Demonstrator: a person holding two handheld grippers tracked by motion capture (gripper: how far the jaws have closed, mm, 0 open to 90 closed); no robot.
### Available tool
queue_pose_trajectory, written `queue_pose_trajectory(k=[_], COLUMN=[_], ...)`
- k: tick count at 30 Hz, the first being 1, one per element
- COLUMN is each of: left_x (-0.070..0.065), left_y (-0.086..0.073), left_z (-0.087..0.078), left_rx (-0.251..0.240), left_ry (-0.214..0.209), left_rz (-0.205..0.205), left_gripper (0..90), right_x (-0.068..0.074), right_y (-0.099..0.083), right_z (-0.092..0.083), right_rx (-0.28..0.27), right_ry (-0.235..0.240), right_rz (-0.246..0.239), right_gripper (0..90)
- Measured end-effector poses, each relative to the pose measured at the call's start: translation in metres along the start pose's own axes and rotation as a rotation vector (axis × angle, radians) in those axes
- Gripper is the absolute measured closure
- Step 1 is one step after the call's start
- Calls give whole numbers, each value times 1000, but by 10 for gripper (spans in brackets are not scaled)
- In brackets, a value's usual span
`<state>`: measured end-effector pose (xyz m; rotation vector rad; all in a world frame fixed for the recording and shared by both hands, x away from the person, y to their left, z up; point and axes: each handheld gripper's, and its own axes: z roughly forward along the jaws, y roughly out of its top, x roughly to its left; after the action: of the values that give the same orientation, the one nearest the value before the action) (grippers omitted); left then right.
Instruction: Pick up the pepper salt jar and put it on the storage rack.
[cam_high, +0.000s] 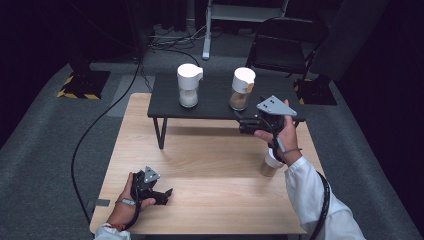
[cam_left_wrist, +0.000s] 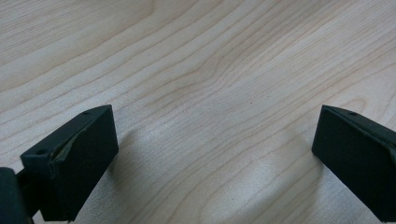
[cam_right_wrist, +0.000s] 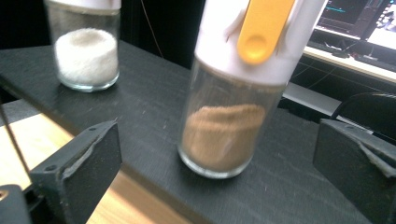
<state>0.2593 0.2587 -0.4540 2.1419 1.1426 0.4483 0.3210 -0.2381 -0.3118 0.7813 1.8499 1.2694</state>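
Observation:
Two glass jars with white lids stand on a low black shelf (cam_high: 215, 102). One holds white grains (cam_high: 189, 85) (cam_right_wrist: 87, 44), the other brown powder (cam_high: 242, 88) (cam_right_wrist: 233, 98) and carries a yellow tab on its lid. My right gripper (cam_high: 242, 124) (cam_right_wrist: 215, 163) is open at the shelf's front edge, just short of the brown jar, with nothing between its jaws. A third jar (cam_high: 270, 164) with brown contents stands on the wooden table (cam_high: 210, 165) below my right wrist. My left gripper (cam_high: 167, 195) (cam_left_wrist: 215, 158) rests open low over the bare wood near the front left.
The black shelf stands on thin legs at the table's far edge. A black folding chair (cam_high: 285, 45) and cables (cam_high: 100, 120) lie on the grey floor beyond. A monitor (cam_right_wrist: 359, 18) glows behind the shelf in the right gripper view.

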Motion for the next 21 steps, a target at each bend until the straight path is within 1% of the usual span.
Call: queue_pose_trajectory(k=[4, 6, 9, 12, 16, 18, 20, 21], left_x=[0, 0, 0, 0, 0, 0, 0, 0], left_y=[0, 0, 0, 0, 0, 0, 0, 0], left_z=[0, 0, 0, 0, 0, 0, 0, 0], left_rx=[0, 0, 0, 0, 0, 0, 0, 0], left_ry=[0, 0, 0, 0, 0, 0, 0, 0], left_rz=[0, 0, 0, 0, 0, 0, 0, 0], left_gripper=[1, 1, 1, 1, 1, 1, 1, 1], right_x=[0, 2, 3, 4, 7, 8, 10, 11], right_y=[-9, -16, -21, -29, -39, -45, -50, -56], right_z=[-10, -17, -21, -27, -35, -39, -43, -47], right_rx=[-2, 2, 3, 1, 9, 9, 14, 17], right_ry=[17, 27, 37, 50, 53, 57, 55, 54], right_rz=[-1, -21, -28, -24, -50, -51, -62, -73], right_gripper=[11, 11, 11, 11, 11, 11, 11, 11])
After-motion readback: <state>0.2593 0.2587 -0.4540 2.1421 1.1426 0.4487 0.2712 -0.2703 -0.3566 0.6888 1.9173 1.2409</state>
